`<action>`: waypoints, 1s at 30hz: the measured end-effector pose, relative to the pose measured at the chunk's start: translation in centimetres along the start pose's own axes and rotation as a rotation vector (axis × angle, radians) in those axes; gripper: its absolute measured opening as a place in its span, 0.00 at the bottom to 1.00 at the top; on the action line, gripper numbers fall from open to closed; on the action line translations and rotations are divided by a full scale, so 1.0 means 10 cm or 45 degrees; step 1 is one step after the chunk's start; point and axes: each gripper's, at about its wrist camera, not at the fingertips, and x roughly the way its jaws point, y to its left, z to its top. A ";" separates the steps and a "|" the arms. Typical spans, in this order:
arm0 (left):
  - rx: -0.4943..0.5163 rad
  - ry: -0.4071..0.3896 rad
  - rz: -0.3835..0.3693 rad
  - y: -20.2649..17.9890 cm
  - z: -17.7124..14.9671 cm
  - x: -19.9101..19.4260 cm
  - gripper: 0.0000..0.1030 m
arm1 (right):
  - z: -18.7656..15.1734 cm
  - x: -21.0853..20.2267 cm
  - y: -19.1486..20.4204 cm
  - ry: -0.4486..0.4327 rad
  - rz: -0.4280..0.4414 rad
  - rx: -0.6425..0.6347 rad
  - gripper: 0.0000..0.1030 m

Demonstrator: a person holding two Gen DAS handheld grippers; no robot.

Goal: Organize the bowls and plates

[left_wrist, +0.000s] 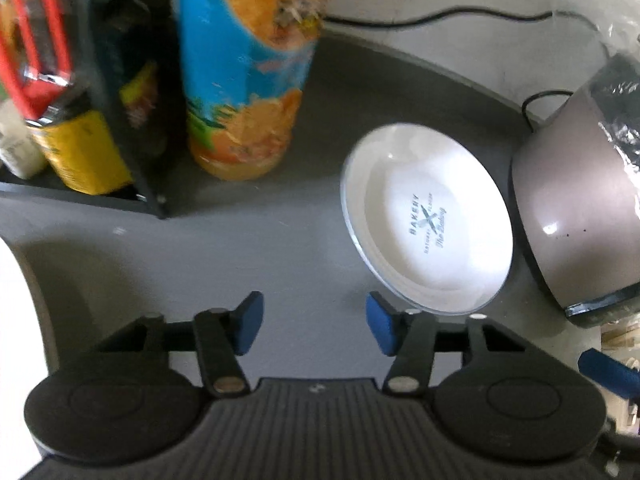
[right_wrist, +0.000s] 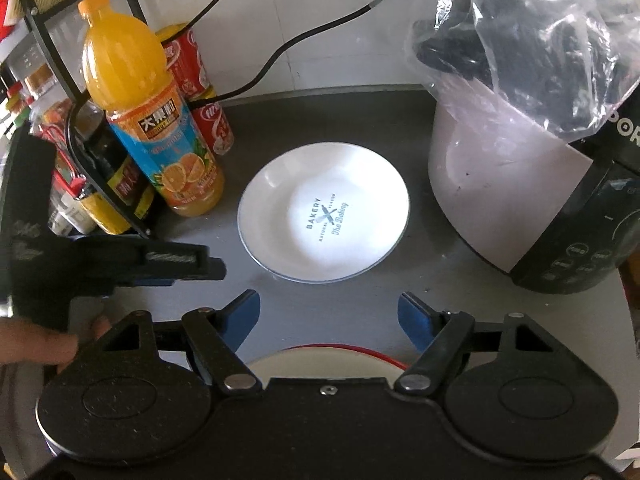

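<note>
On the grey worktop (right_wrist: pixel 340 304), a juice bottle (right_wrist: pixel 152 128) stands at ten o'clock of the white plate (right_wrist: pixel 324 216); a rice cooker (right_wrist: pixel 516 184) under a plastic bag sits at three o'clock. The left gripper (left_wrist: pixel 315 329) hovers at the plate's seven o'clock — jaws released, nothing between them. The right gripper (right_wrist: pixel 329 322), at six o'clock, is likewise parted and empty.

A grey countertop (right_wrist: pixel 352 120) meets a plain white wall (right_wrist: pixel 320 20).
</note>
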 end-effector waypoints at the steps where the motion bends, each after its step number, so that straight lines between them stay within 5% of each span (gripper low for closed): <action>1: 0.001 0.005 -0.016 -0.03 0.00 0.04 0.51 | 0.00 0.01 0.00 0.000 -0.005 -0.006 0.73; 30: 0.007 -0.026 -0.048 -0.16 0.01 0.31 0.30 | 0.02 0.17 -0.07 0.011 -0.010 0.008 0.69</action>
